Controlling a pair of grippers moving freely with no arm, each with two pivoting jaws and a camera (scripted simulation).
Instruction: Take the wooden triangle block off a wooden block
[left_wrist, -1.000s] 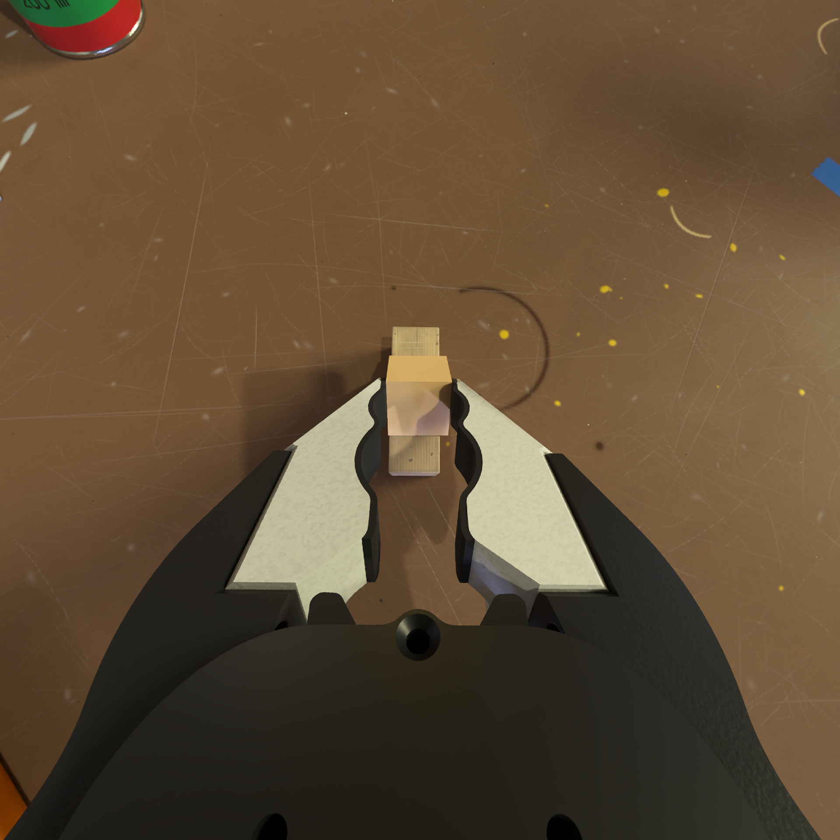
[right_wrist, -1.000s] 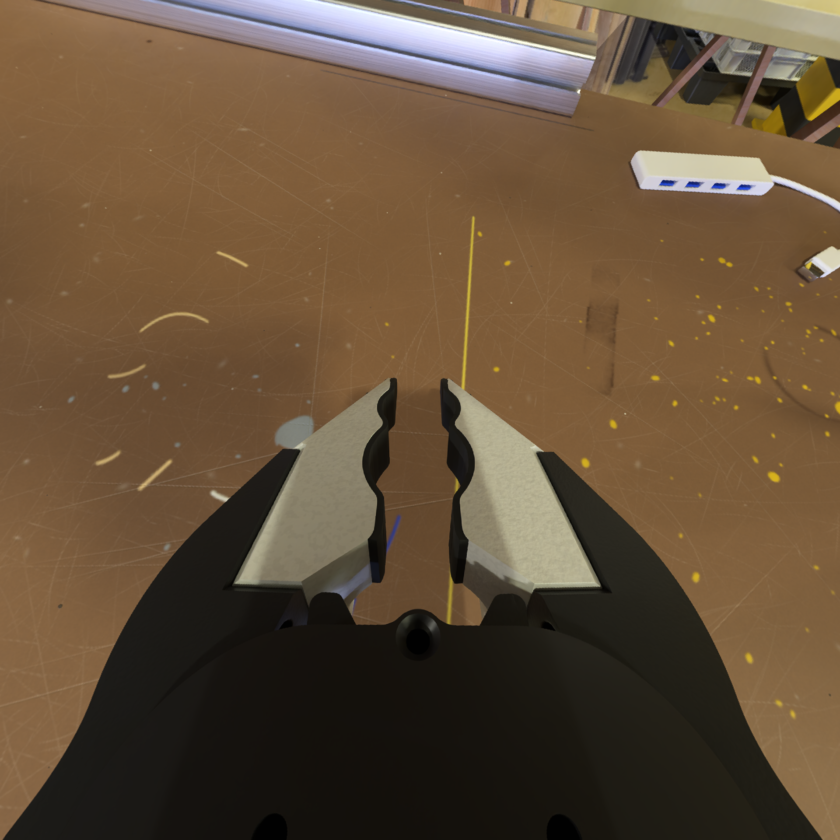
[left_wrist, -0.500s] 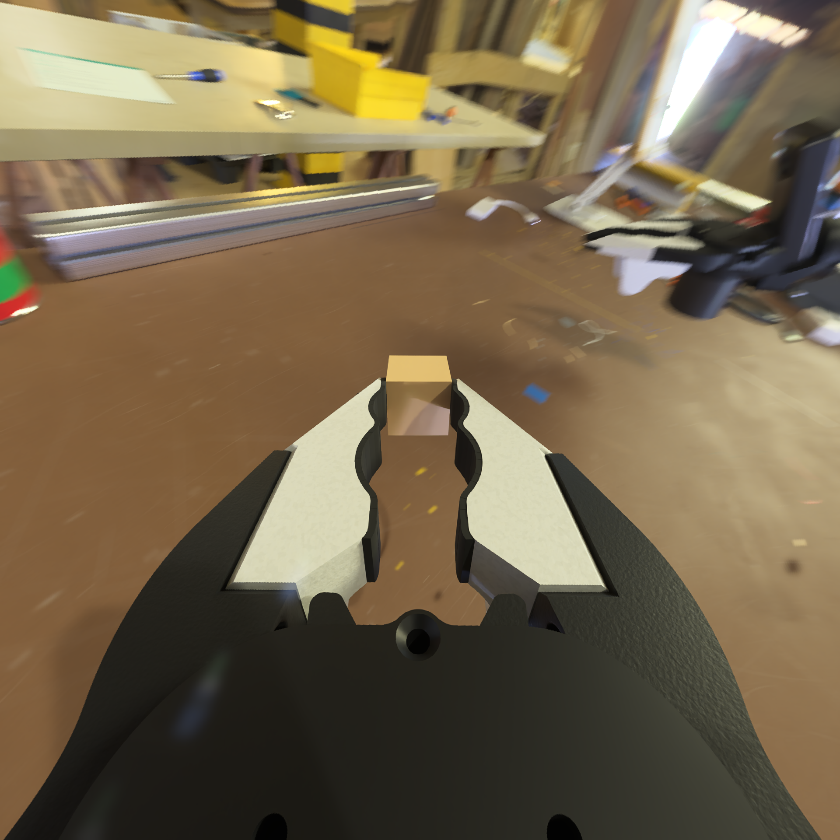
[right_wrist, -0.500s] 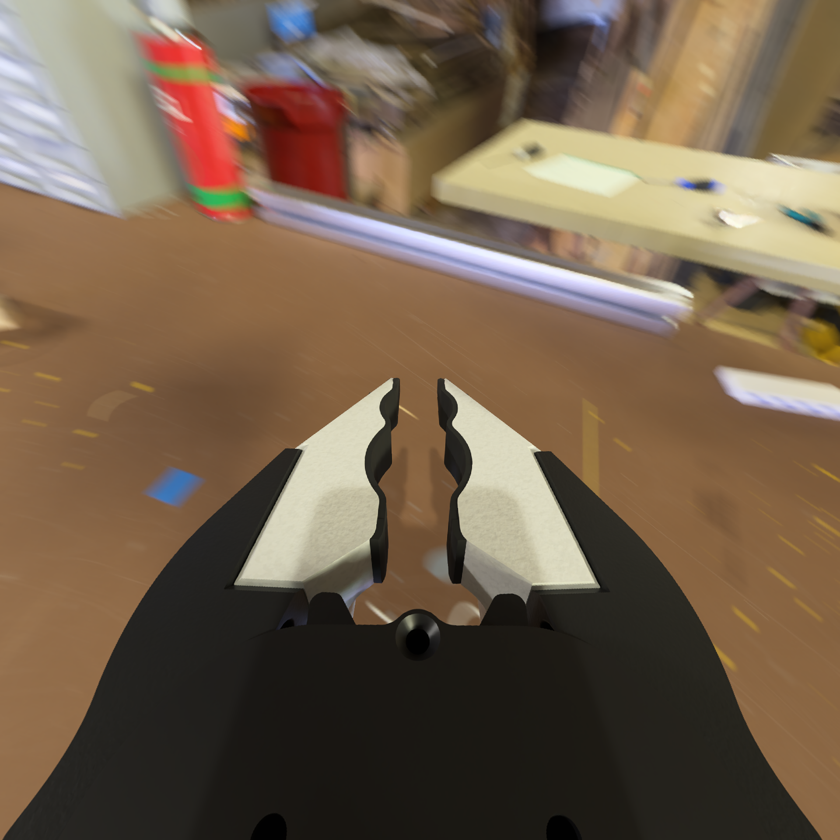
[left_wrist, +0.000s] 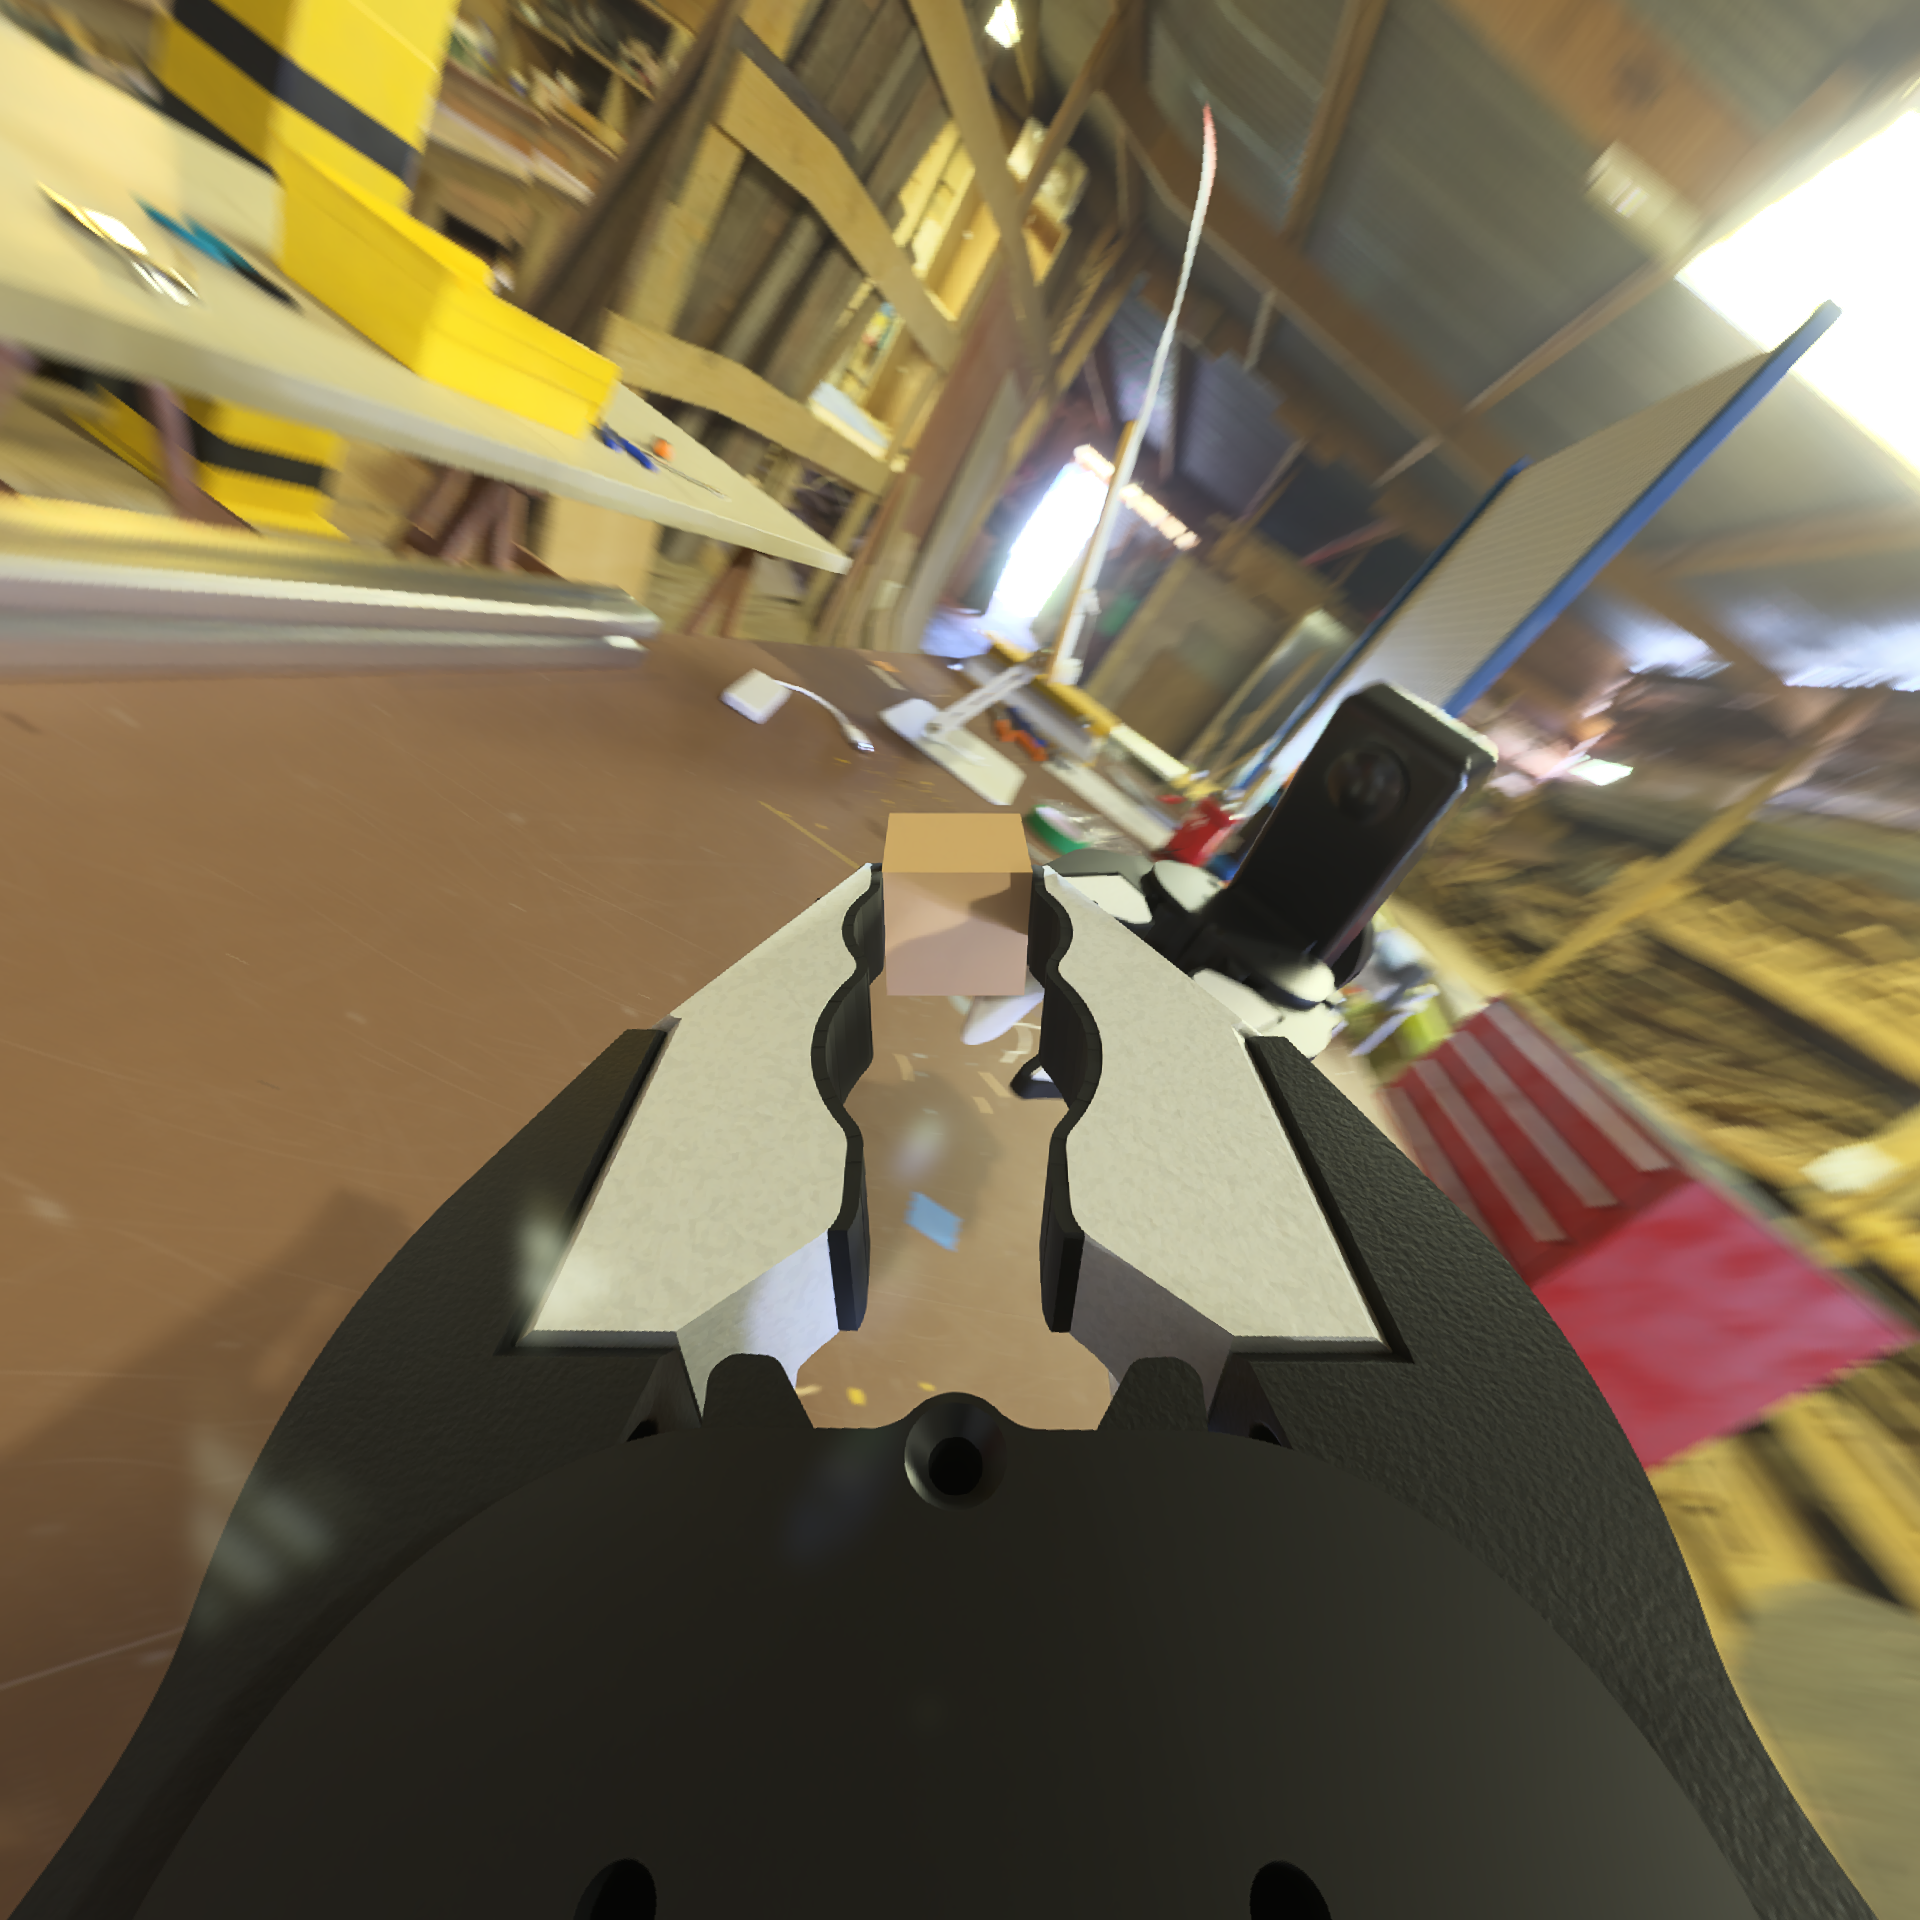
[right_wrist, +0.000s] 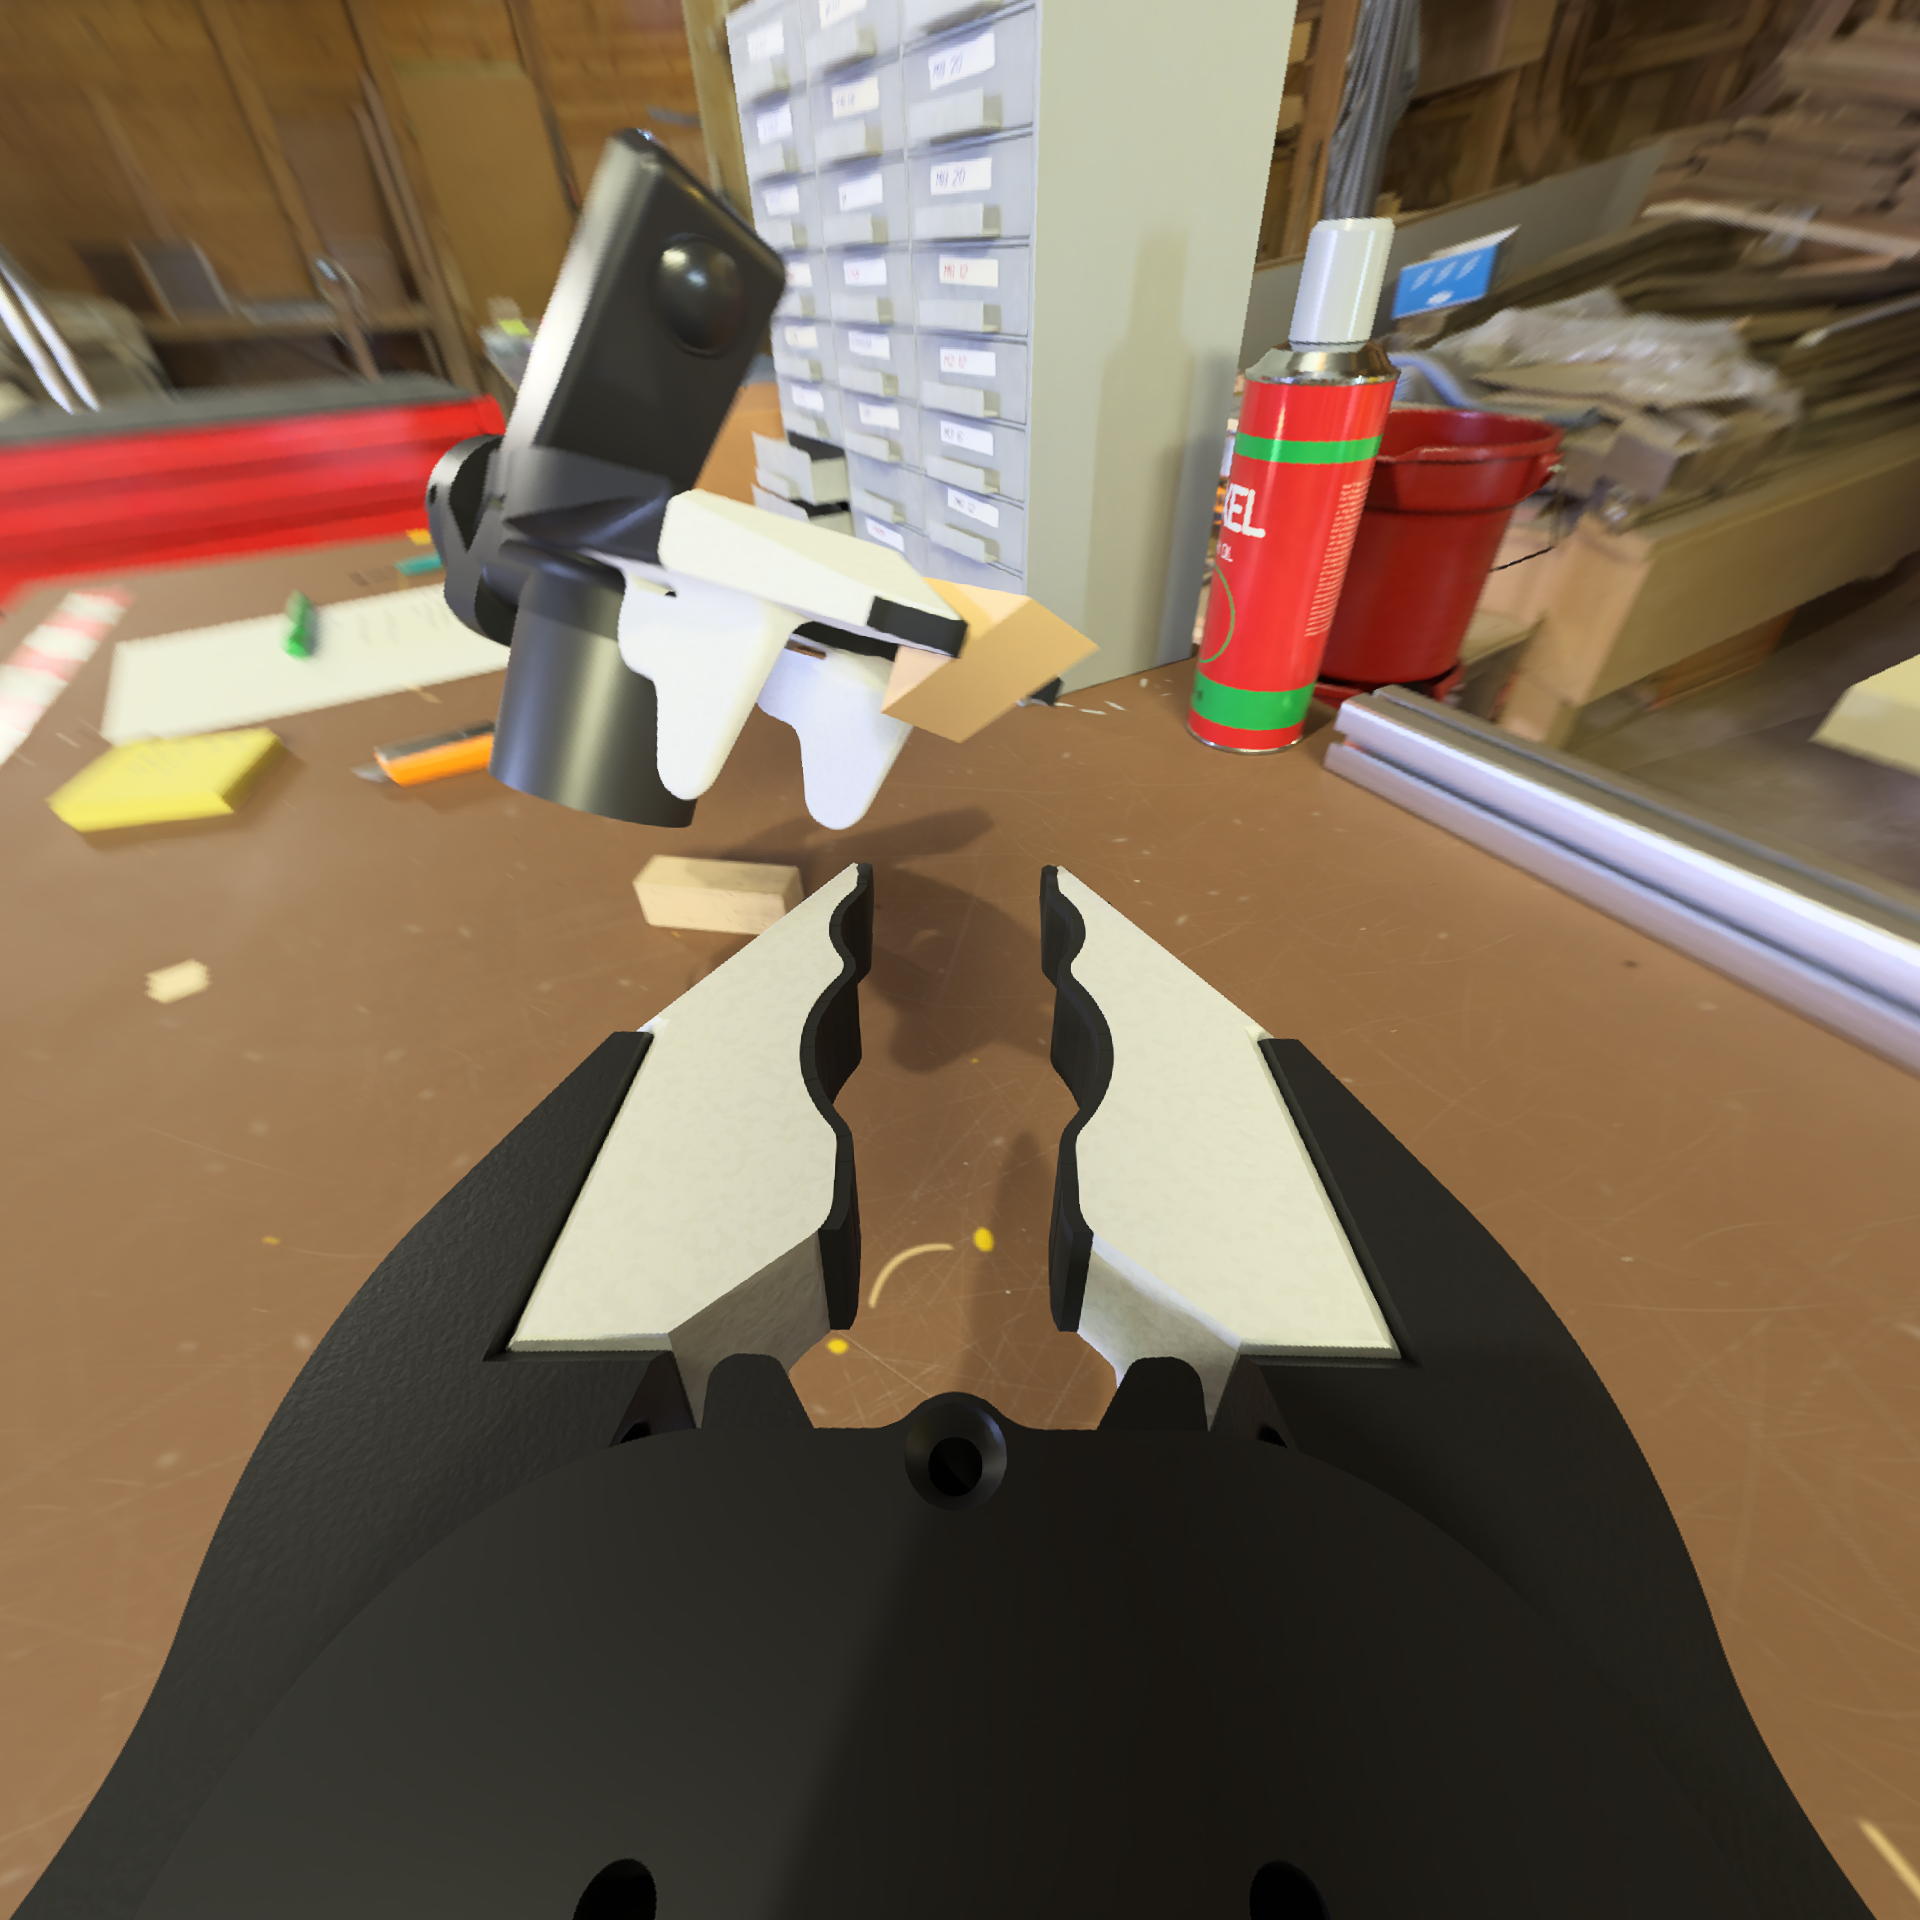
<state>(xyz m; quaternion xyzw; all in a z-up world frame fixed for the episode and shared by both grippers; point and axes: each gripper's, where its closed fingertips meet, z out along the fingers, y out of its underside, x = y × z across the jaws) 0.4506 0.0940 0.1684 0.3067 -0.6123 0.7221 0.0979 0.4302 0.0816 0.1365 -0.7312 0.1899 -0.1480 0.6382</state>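
My left gripper (left_wrist: 956, 904) is shut on the wooden triangle block (left_wrist: 954, 914) and holds it in the air, well above the brown table. In the right wrist view the left gripper (right_wrist: 935, 639) hangs tilted above the table with the triangle block (right_wrist: 992, 655) at its tips. The pale wooden block (right_wrist: 717, 894) lies flat on the table below it, bare, just left of my right gripper's left fingertip. My right gripper (right_wrist: 956, 904) is open and empty, low over the table. The right gripper also shows in the left wrist view (left_wrist: 1132, 899), behind the triangle block.
A red and green spray can (right_wrist: 1288, 520) stands on the table at the back right, next to a grey drawer cabinet (right_wrist: 987, 260). An aluminium rail (right_wrist: 1621, 842) runs along the right. A yellow pad (right_wrist: 166, 779) and an orange knife (right_wrist: 436, 753) lie at the left.
My left gripper lifted the triangle block off the wooden block and tilted up from looking down at the table. My right gripper swung round towards the left gripper and opened wider.
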